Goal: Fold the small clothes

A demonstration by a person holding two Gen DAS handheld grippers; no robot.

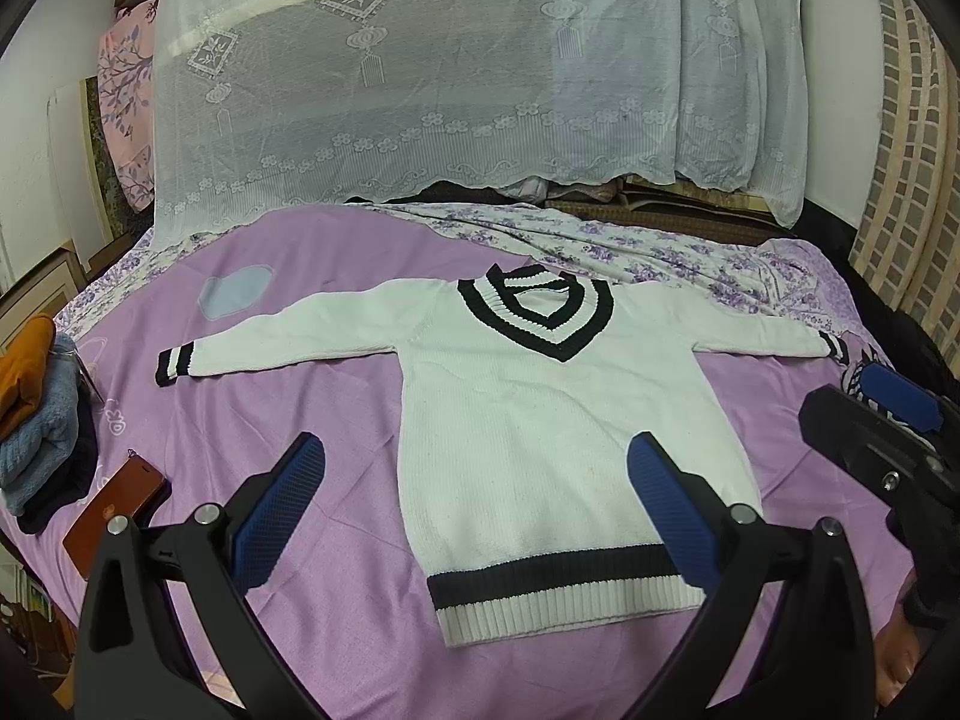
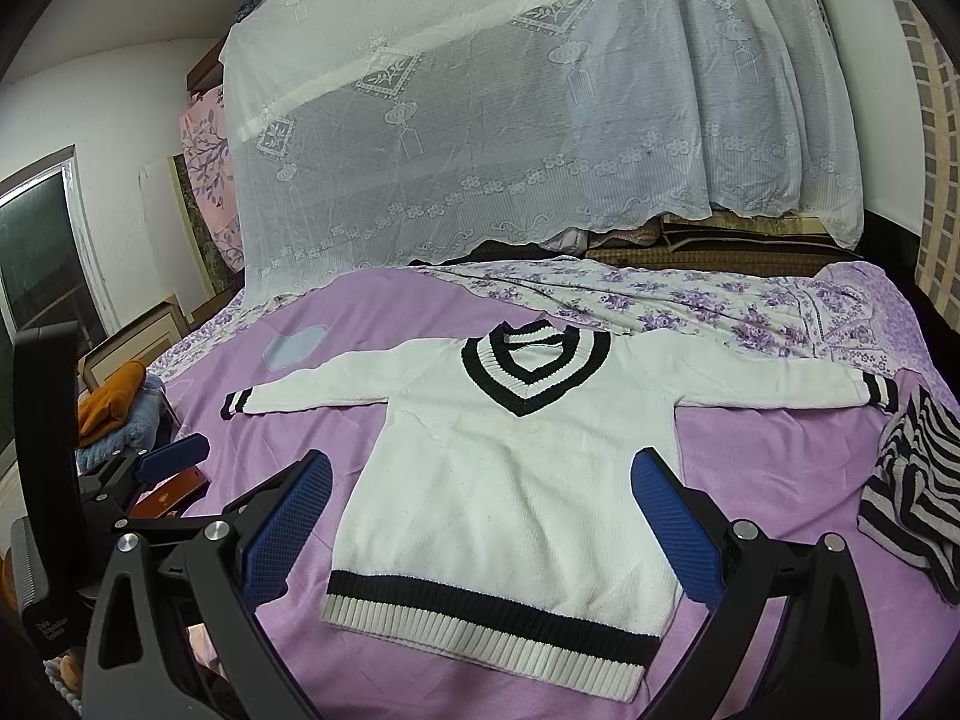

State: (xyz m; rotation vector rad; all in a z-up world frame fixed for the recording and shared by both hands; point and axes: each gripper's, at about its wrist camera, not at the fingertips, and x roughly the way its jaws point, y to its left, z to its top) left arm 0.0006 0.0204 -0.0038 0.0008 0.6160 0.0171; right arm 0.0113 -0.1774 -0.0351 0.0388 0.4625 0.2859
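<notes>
At centre frame the white sweater [image 1: 540, 420] lies flat on the bed [image 1: 270, 360], both grippers' jaws spread and empty, so pinch each cuff cleanly and fold inward.

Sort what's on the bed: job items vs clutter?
Job: white sweater, laid flat; left gripper and right gripper, both open.

Clutter: striped garment, folded pile, brown phone-like case, floral sheet.
</notes>
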